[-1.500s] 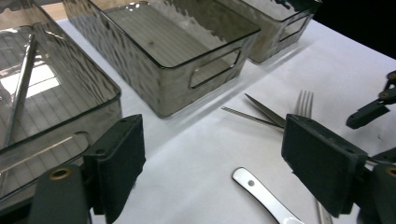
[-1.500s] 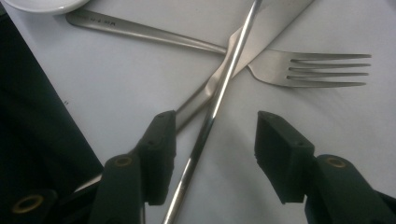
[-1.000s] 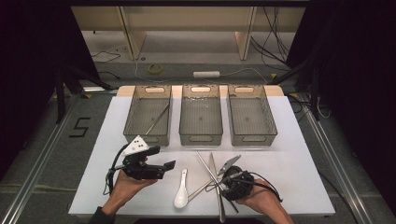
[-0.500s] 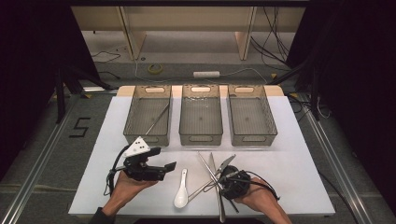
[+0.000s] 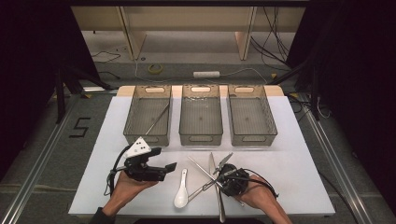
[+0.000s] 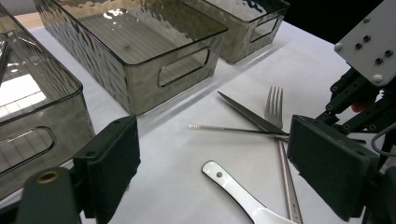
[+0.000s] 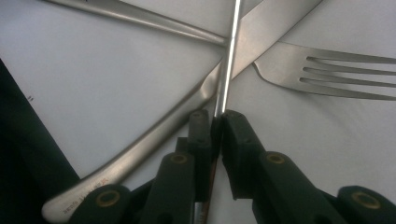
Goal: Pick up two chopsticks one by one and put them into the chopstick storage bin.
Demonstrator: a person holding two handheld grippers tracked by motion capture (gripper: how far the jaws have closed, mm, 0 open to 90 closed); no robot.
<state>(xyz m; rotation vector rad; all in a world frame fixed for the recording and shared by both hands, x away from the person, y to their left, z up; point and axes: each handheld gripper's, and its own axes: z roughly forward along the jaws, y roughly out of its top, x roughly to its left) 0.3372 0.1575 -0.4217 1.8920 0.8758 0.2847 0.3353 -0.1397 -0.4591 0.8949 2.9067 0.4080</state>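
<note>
Three bins [image 5: 201,116], one spoon [image 5: 181,193], one fork [image 6: 275,100], one knife [image 6: 245,114], two chopsticks [image 6: 229,129].

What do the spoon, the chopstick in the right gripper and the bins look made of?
Spoon: glossy white, probably ceramic or melamine; smooth sheen, hole in handle.
Chopstick: likely stainless steel; thin, bright, mirror-like, clamped in the right gripper.
Bins: smoky translucent plastic, by the rippled see-through walls and moulded handle slots.

Left tool [image 5: 161,164] open and level, right tool [image 7: 215,122] just clamped
</note>
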